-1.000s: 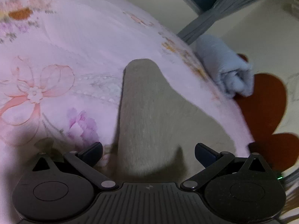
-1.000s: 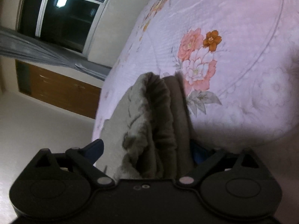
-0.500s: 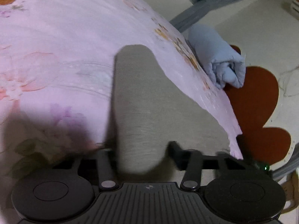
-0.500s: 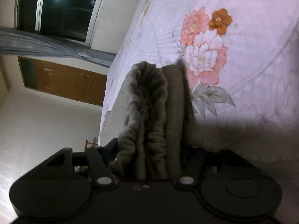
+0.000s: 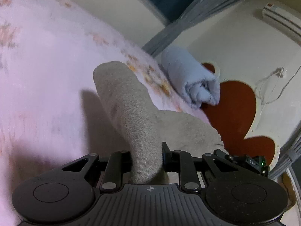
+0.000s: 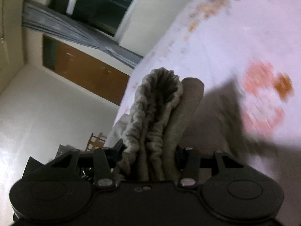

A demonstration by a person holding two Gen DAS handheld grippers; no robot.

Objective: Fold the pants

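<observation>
Left claw (image 5: 145, 155) just closed, pinching grey pants (image 5: 131, 116); right claw (image 6: 150, 150) just closed, clamping bunched waistband (image 6: 160, 101)

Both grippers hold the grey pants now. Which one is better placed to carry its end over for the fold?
Probably left. The left gripper pinches one flat pant leg; the right gripper clamps the thick bunched waistband, better as anchor.

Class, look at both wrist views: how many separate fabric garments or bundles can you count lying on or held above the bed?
2. The grey pants, clamped at each end by the left gripper and right gripper; and a rolled light-blue bundle at the bed's edge. Others may lie outside view.
</observation>
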